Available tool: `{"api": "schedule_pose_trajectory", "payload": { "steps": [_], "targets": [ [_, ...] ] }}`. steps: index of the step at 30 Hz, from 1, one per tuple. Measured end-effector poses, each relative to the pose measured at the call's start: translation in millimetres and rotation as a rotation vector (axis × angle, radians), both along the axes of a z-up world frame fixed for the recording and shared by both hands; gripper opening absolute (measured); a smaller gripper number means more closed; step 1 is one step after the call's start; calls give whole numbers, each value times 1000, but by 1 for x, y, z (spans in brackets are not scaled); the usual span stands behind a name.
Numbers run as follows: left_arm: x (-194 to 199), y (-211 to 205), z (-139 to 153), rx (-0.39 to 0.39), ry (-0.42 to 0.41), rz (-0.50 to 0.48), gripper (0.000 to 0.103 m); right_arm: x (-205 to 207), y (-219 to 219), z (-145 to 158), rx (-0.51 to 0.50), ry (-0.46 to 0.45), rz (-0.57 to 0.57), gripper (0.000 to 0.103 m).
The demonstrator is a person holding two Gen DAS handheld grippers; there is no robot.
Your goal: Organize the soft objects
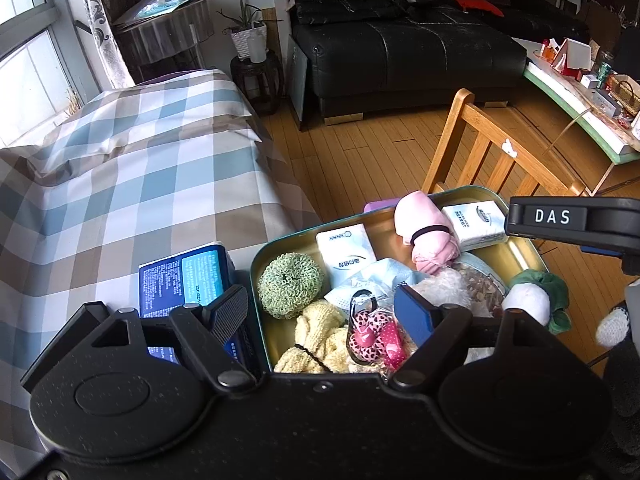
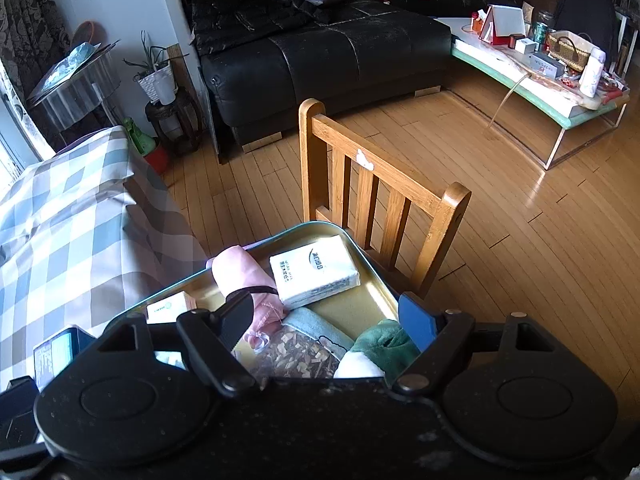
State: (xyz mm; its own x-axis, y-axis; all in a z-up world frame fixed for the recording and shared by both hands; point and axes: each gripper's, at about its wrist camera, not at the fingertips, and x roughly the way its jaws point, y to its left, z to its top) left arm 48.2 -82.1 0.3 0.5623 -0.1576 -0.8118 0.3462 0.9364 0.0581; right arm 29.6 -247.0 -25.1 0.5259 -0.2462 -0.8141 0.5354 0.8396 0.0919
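A teal metal tin [image 1: 256,256] with a gold inside holds soft things: a green scrubber [image 1: 290,284], a yellow knit cloth [image 1: 320,334], a pink spotted item in clear wrap [image 1: 372,338], a rolled pink cloth [image 1: 428,232] and tissue packs [image 1: 346,250]. My left gripper [image 1: 320,304] is open above them and holds nothing. My right gripper [image 2: 324,316] is open over the tin's [image 2: 372,260] right end, above a green and white plush [image 2: 376,350] and a tissue pack [image 2: 314,274]. The right gripper's body shows in the left wrist view [image 1: 576,220].
A blue box [image 1: 184,280] lies beside the tin on the checked cloth [image 1: 120,184]. A wooden chair [image 2: 380,192] stands just behind the tin. A black sofa [image 2: 320,52] and a cluttered low table [image 2: 540,76] stand farther back on the wooden floor.
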Motion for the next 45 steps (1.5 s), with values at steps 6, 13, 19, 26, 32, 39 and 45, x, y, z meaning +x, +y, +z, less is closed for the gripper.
{"api": "schedule_pose_trajectory", "payload": {
  "steps": [6, 13, 19, 26, 32, 39, 45],
  "targets": [
    [-3, 12, 2, 14, -3, 24, 76, -6, 9, 1, -36, 7, 32, 85],
    [-7, 27, 2, 26, 4, 48, 77, -11, 27, 2, -96, 30, 91, 92],
    [-11, 37, 2, 12, 16, 61, 77, -26, 41, 0, -113, 34, 103, 92],
    [-15, 46, 3, -10, 31, 64, 77, -47, 58, 5, -118, -1, 112, 100],
    [-19, 51, 2, -15, 45, 70, 79, -63, 76, 6, -108, -23, 150, 102],
    [-21, 56, 0, -8, 56, 83, 80, -74, 88, 4, -138, -25, 154, 102],
    [-22, 60, -3, 0, 54, 103, 86, -71, 85, 2, -119, -16, 145, 102]
  ]
}}
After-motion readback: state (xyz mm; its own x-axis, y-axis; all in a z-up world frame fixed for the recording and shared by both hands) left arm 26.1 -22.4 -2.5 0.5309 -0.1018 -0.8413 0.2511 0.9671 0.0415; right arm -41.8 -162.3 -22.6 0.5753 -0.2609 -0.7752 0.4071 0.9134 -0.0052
